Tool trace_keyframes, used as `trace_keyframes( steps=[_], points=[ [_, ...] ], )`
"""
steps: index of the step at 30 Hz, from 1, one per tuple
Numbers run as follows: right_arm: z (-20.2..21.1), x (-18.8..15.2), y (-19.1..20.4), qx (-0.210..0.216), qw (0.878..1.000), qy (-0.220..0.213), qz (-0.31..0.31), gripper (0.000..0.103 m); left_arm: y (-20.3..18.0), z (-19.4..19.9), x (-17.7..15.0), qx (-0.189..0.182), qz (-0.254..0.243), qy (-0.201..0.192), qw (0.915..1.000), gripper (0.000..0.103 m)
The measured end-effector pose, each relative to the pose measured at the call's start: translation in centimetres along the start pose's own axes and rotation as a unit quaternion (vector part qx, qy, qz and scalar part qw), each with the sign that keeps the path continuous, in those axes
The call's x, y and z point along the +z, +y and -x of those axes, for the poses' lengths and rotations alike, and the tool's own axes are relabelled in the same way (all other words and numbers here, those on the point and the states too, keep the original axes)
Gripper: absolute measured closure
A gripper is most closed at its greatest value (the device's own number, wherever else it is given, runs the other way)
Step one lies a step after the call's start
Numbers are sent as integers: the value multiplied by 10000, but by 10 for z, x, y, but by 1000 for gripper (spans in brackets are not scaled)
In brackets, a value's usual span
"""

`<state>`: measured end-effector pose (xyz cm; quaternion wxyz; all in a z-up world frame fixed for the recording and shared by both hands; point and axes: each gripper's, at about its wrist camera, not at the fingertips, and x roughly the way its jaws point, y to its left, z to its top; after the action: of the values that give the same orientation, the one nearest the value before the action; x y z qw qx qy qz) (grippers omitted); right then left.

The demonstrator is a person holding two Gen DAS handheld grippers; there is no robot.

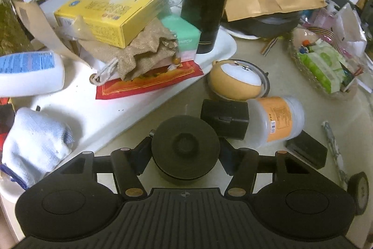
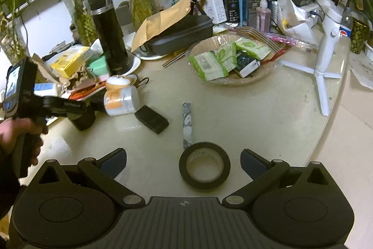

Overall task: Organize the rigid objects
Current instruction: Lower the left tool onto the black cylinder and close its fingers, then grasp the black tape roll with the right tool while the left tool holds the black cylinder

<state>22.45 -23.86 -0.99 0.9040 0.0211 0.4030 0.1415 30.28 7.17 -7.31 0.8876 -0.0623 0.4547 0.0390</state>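
Left wrist view: my left gripper (image 1: 185,151) sits around a round black jar (image 1: 185,152), fingers (image 1: 142,153) close on both sides of its lid, but I cannot tell if the pads press it. Jar stands on the beige table (image 1: 268,167), near edge of the white tray (image 1: 105,113). Just beyond it lies a white bottle (image 1: 272,123) with black cap and orange label, on its side. Right wrist view: my right gripper (image 2: 184,162) is spread wide, pads apart, holding nothing, black tape roll (image 2: 204,165) flat on the table between the fingers, not touched. Marble-pattern stick (image 2: 187,124) lies just beyond the roll, black case (image 2: 151,119) to its left.
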Motion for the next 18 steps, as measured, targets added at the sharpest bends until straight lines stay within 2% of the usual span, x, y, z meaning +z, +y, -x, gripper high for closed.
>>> trace_keyframes(
  steps=[5,10,18],
  points=[
    [-4,6,3,-23,9999,-102,4,0,-3,17,0,-61,-79,-87,9999,46],
    [-5,6,7,-159,9994,-187,241,0,-8,55,-2,-126,-94,-390,9991,46],
    [-6,7,-6,-190,9996,-189,29,0,-15,115,-18,-316,-148,-901,9953,46]
  ],
)
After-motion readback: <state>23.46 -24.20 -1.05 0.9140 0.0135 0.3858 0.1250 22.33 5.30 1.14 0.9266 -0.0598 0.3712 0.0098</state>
